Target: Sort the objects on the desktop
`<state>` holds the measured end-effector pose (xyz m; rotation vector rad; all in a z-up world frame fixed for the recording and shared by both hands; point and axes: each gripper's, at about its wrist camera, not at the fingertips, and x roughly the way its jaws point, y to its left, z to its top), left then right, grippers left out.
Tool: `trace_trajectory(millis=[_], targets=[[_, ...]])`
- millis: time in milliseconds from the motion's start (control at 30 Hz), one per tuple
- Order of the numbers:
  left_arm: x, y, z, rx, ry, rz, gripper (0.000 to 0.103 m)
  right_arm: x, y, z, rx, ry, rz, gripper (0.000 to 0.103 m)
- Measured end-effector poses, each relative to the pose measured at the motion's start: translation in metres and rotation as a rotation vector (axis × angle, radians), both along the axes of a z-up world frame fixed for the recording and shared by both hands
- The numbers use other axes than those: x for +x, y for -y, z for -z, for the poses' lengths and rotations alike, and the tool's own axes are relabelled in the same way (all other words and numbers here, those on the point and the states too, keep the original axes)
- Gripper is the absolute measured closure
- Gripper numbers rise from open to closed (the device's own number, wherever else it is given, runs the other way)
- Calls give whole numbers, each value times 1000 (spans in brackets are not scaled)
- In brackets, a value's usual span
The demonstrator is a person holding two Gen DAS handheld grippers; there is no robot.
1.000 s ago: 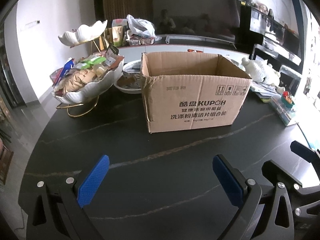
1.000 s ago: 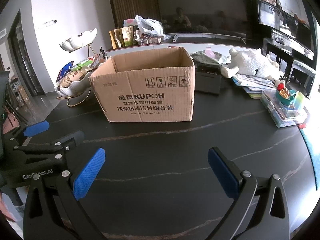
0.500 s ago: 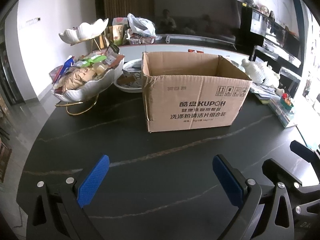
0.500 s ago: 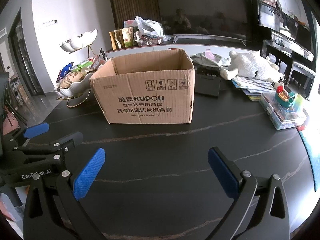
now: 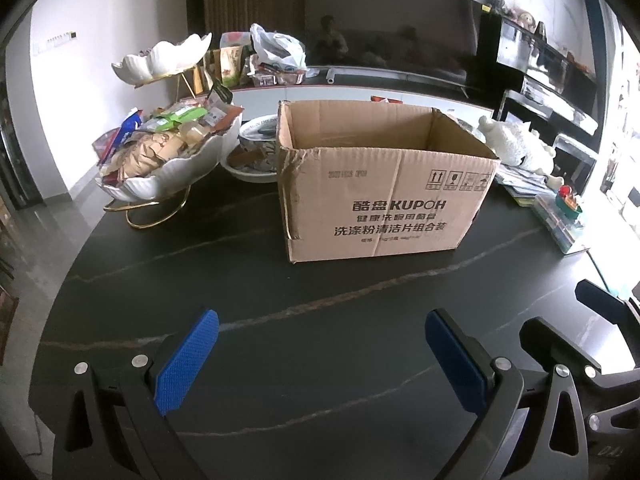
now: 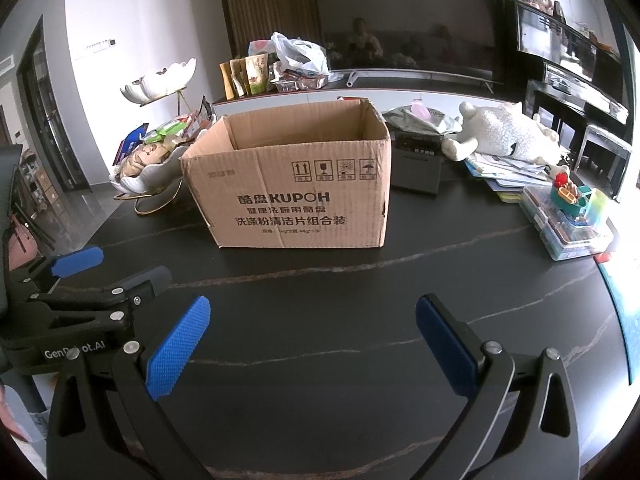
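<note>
Two hand-held grippers over a dark, veined surface (image 5: 168,264), before any object is taken. The left hand-held gripper (image 5: 322,354) has its jaws spread wide and holds nothing; the right hand-held gripper (image 6: 312,342) is likewise wide apart and empty. Each hovers over bare surface, side by side, the right unit visible at 3 o'clock in the left wrist view and the left unit at 9 o'clock in the right wrist view.

The open cardboard box (image 5: 384,184) stands upright at 12 o'clock from both grippers, well apart from them, its flaps out of the way and its mouth upward; it probably serves as the receptacle for sorting. What lies inside cannot be seen from this angle.

Candidate objects ring the box. A tiered white dish of snack packets (image 5: 168,152) sits at 10 o'clock, just beside the box's left wall. At 2 o'clock in the right wrist view lie a white plush toy (image 6: 504,132) resting on a stack of papers (image 6: 500,172), and, nearer the edge, a clear plastic case (image 6: 568,236) topped with a small colourful toy (image 6: 570,196). A dark box (image 6: 416,164) stands just behind the carton's right corner.

The wide jaw setting suits a first approach; the task appears not yet begun.
</note>
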<state>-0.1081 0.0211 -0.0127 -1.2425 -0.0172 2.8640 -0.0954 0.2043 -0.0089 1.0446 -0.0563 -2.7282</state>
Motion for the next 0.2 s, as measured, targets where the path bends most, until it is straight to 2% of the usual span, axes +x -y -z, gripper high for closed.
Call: trace_trajectory(millis=[200], targets=[[-2,1,2,-3,8,-8,1,0,1,0,1,1,-3,1]])
